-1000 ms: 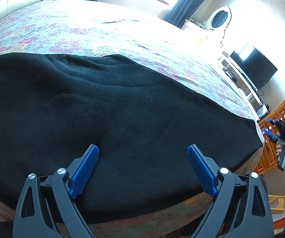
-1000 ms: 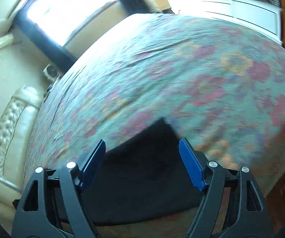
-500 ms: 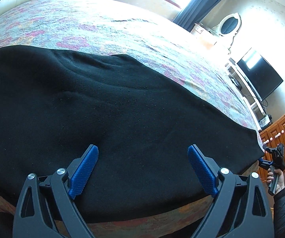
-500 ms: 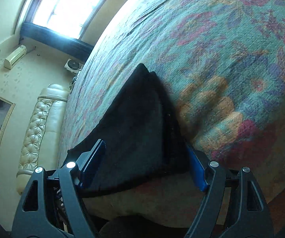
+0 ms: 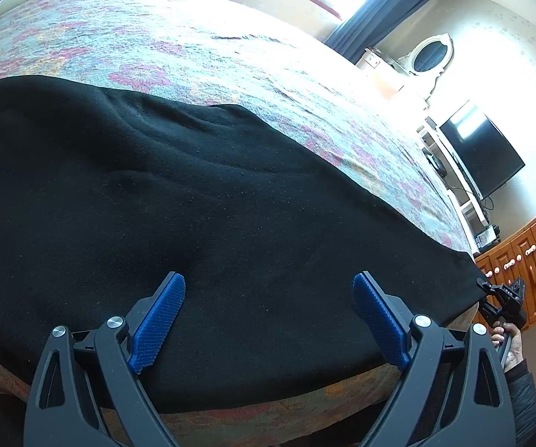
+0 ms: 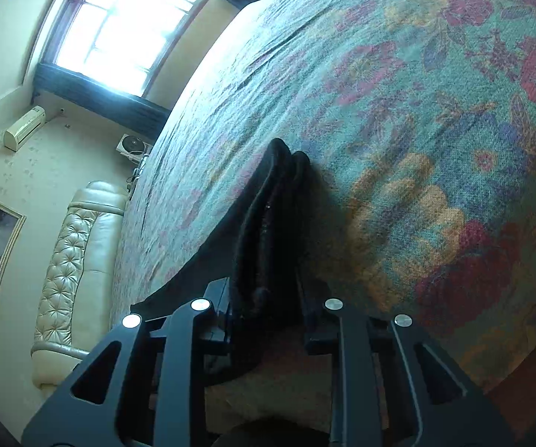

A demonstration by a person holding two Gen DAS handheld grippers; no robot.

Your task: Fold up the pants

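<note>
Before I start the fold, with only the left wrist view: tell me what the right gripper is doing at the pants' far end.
Observer: The right gripper has the end of the black pants between its jaws, which are closing.
Operator: Describe the cloth there.
Observer: It is bunched into upright ridges between the jaws, not lying flat.
Operator: Report what lies beyond it.
Observer: Just past the ridges there is only floral bedspread.

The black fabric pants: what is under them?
The black fabric pants lie on a floral woven bedspread, visible around them. The part beneath is covered.
</note>
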